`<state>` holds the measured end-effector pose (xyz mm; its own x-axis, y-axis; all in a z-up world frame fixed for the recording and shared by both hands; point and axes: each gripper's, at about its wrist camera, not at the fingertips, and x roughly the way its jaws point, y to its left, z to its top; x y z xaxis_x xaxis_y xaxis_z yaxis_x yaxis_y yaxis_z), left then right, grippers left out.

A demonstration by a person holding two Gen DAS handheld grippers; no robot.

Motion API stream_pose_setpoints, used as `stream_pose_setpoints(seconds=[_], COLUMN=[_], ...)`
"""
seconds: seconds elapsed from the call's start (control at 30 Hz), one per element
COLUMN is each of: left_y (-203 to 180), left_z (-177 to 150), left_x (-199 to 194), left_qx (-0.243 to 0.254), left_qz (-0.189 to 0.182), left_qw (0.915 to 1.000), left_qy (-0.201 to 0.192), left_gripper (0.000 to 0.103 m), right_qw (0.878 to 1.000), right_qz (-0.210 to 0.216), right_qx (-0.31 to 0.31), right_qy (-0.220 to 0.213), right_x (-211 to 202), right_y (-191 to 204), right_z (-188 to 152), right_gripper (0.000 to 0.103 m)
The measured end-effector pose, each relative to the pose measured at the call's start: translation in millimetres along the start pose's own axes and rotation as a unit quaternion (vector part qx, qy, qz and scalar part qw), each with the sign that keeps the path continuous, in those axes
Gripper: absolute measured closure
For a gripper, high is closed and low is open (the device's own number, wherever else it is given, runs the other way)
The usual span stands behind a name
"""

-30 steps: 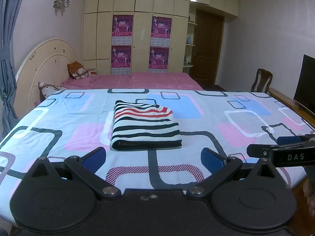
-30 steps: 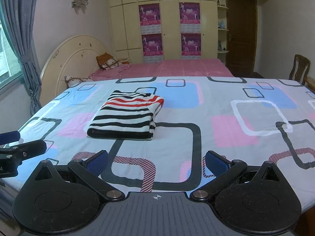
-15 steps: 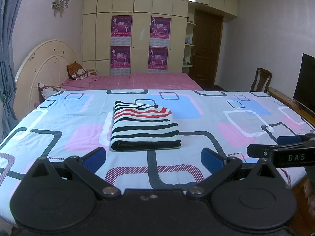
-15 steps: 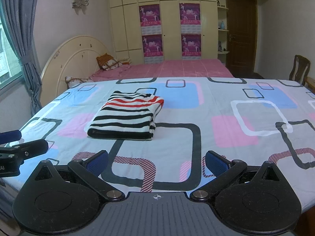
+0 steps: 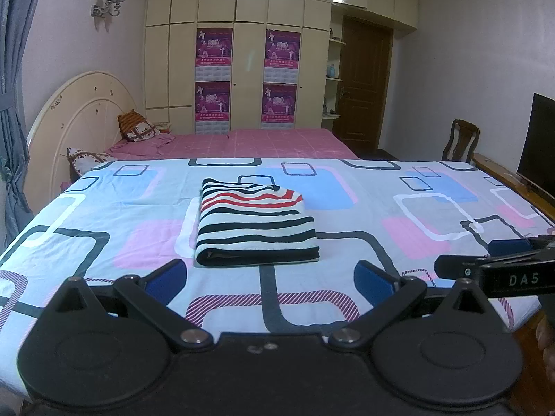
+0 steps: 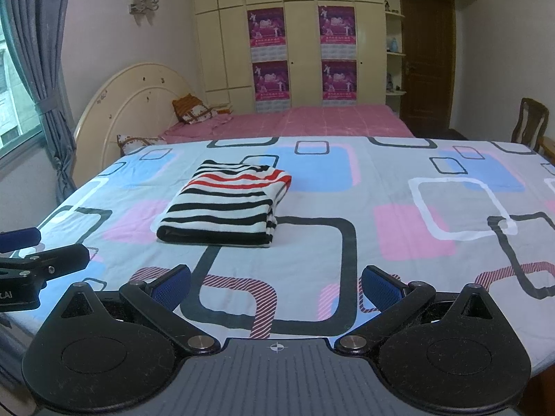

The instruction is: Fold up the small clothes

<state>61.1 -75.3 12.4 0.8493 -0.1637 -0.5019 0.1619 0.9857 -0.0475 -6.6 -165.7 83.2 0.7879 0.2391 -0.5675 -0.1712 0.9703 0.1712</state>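
A folded black, white and red striped garment (image 5: pixel 255 223) lies flat on the patterned sheet, a neat rectangle. It also shows in the right wrist view (image 6: pixel 225 206), left of centre. My left gripper (image 5: pixel 270 282) is open and empty, held back over the near edge, just short of the garment. My right gripper (image 6: pixel 275 286) is open and empty, to the right of and nearer than the garment. The right gripper's side shows in the left wrist view (image 5: pixel 492 270); the left gripper's side shows in the right wrist view (image 6: pixel 38 265).
The patterned sheet (image 5: pixel 399 215) covers the work surface. Behind it are a pink bed (image 5: pixel 242 142) with a round headboard (image 5: pixel 76 121), a wardrobe, a door, a wooden chair (image 5: pixel 461 138) and a dark screen (image 5: pixel 539 145) at right.
Both views have shifted only slightly; the garment lies as before and both grippers stay open.
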Motion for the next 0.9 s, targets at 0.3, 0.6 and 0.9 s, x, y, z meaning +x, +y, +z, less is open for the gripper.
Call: stream_pose_setpoints(seconds=[0.3, 0.6, 0.9], left_y=[-1.2, -2.8, -4.6], left_z=[0.1, -0.2, -0.6], left_x=[-0.9, -0.4, 1.8], left_qx=[0.001, 0.002, 0.001], left_qz=[0.0, 0.011, 0.014], left_qw=[1.0, 0.9999, 0.9999], left_qy=[-0.002, -0.004, 0.001], left_gripper=[0.0, 0.0, 0.0], right_qw=[1.0, 1.0, 1.0], right_qz=[0.004, 0.008, 0.012], right_qx=[-0.007, -0.011, -0.012], right_qy=[0.0, -0.003, -0.004], right_x=[0.0, 0.0, -0.6], right_y=[1.7, -0.7, -1.6], right_z=[0.1, 0.2, -0.6], right_gripper=[0.0, 0.0, 0.0])
